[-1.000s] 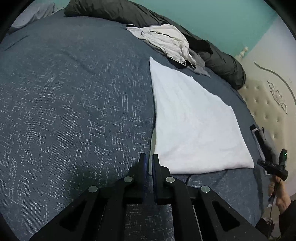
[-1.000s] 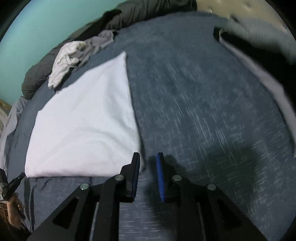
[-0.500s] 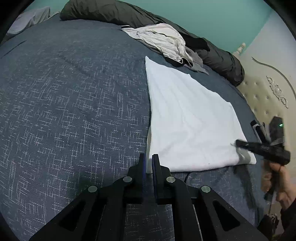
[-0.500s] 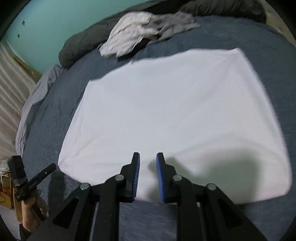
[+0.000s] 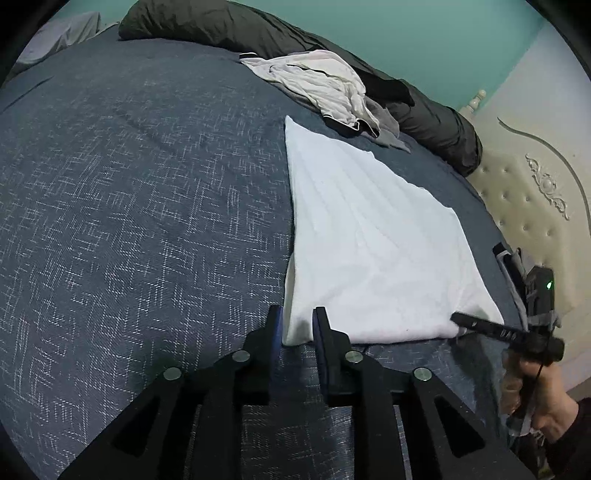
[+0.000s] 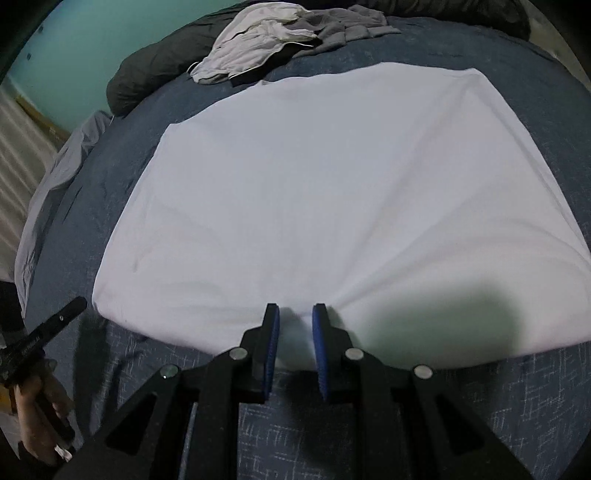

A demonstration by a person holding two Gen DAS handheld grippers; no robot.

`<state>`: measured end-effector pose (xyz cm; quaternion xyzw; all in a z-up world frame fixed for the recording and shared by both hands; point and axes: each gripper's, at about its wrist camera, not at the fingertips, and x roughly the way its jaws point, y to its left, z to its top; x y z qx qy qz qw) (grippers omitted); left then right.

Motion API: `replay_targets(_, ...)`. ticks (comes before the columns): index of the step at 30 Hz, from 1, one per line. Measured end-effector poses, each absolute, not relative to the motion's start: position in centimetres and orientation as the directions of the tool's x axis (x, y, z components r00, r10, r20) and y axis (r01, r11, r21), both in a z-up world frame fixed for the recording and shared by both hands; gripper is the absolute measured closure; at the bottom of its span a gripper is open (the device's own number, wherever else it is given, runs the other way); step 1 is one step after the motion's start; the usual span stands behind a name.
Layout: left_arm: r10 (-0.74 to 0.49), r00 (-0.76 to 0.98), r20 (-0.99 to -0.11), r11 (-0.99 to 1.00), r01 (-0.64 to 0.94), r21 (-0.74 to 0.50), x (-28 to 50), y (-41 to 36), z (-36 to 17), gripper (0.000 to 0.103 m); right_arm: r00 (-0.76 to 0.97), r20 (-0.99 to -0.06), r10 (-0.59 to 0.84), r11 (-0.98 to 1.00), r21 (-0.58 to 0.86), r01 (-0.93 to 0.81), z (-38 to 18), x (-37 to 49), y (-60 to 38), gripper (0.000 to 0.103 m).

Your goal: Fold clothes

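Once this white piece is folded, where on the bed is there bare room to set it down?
Widest bare patch: the blue bedspread left of the white garment, up to the dark duvet. Narrow bare strip along the near edge. Crowded: the crumpled clothes pile at the garment's far corner, and the headboard side.

White folded garment point(image 5: 369, 243) lies flat on the blue patterned bed cover point(image 5: 147, 203), roughly square, smooth with faint creases, near edge doubled over. Crumpled pile of white and grey clothes point(image 5: 325, 88) sits just beyond its far corner, toward 12 o'clock, resting against a dark rolled duvet point(image 5: 424, 110).
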<state>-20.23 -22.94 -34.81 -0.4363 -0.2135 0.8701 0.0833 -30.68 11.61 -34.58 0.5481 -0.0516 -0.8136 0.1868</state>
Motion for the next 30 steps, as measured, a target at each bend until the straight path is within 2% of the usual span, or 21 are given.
replay_targets(4, 0.35, -0.601, -0.719, -0.884, 0.042, -0.465, -20.4, -22.8, -34.8, 0.058, -0.315, -0.884, -0.345, -0.925, 0.264, 0.272, -35.2, -29.8, 11.0, 0.085)
replay_targets(9, 0.386, -0.595, -0.705, -0.857, 0.052, -0.513, -20.5, -22.3, -34.7, 0.053, -0.297, -0.887, -0.353, -0.919, 0.269, 0.29, -34.7, -28.9, 11.5, 0.086)
replay_targets(13, 0.428, -0.576, -0.696, -0.827, 0.061, -0.558, -20.4, -21.6, -35.2, 0.04, -0.297, -0.869, -0.397, -0.907, 0.321, 0.273, -34.1, -27.9, 13.3, 0.086)
replay_targets(21, 0.473, -0.546, -0.692, -0.771, 0.123, -0.625, -21.1, -20.7, -37.0, 0.04, -0.393, -0.806, -0.442, -0.897, 0.383, 0.223, -32.6, -26.1, 18.0, 0.086)
replay_targets(30, 0.468, -0.58, -0.667, -0.702, 0.213, -0.679, -21.5, -20.8, -38.3, 0.04, -0.484, -0.787, -0.383, -0.918, 0.383, 0.103, -32.3, -24.9, 26.2, 0.086)
